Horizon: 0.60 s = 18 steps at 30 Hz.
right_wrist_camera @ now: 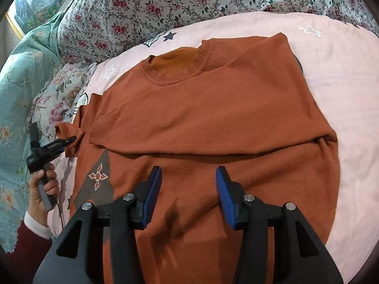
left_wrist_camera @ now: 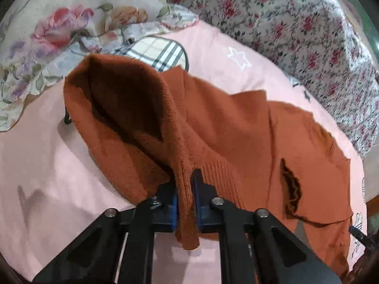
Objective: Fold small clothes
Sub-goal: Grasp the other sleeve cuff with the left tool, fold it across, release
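A rust-orange knit sweater (right_wrist_camera: 213,118) lies on a pink sheet (right_wrist_camera: 343,71), neck away from me, one sleeve folded across the chest. My left gripper (left_wrist_camera: 186,184) is shut on the sweater's ribbed cuff (left_wrist_camera: 187,203) and holds that sleeve lifted at the sweater's left side; it also shows in the right wrist view (right_wrist_camera: 68,140). My right gripper (right_wrist_camera: 188,177) is open and empty, hovering over the sweater's lower body. A grey patch with a flower motif (right_wrist_camera: 98,177) shows near the hem.
Floral quilts (right_wrist_camera: 189,2) are bunched along the far side of the bed. A rose-print pillow (left_wrist_camera: 59,23) and a plaid item (left_wrist_camera: 161,52) lie beyond the lifted sleeve. A teal floral cover (right_wrist_camera: 21,94) is at the left.
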### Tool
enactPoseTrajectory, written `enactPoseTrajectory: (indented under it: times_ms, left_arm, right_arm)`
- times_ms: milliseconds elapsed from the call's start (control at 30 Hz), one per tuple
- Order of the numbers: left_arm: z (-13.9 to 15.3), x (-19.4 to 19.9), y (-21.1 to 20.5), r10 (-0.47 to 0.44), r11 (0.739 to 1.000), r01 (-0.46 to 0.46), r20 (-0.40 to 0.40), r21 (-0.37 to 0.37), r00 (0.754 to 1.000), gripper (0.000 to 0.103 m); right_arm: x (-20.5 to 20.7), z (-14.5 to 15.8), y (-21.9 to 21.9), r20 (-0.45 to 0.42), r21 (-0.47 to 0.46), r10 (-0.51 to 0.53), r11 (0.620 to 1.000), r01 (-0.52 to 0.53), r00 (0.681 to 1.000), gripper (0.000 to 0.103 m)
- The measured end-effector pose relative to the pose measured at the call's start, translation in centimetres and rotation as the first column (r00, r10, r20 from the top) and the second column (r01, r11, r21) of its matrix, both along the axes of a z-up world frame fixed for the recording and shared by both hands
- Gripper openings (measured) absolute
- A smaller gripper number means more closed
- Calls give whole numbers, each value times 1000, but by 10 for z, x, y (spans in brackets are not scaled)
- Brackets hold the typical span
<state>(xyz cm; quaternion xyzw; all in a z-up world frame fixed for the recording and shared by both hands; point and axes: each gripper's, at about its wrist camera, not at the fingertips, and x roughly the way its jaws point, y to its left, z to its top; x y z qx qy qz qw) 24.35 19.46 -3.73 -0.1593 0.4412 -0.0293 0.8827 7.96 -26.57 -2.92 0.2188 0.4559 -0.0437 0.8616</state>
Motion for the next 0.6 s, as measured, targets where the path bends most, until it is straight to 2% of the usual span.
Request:
enactPoseTrajectory:
  times_ms: [100,200,300,433,600]
  left_arm:
    - [30,-20,-17,-36,999,40,118,-31,992,6]
    - [65,-38,-50,-103,989,124,226,-79,969,6]
    - [88,-47,-93,-171,971,212,292,-114,941,6]
    - [97,-48,-164,-250,938,312,330,-151,910,6]
    - [82,-36,-248,-329,896,401,322,-192,888,6]
  right_arm:
    - [-3,3,0,16,-1,1,1000,-1,1000,49]
    - [-8,6,-3,23,5,-12,1000,12,1000,49]
    - [-15,7,-8,25,8,-35,999,34,999,49]
    - [-29,11,-21,43,11,-79,997,79,996,49]
    - [-44,10,-46,39,13,-147,989,146,988,49]
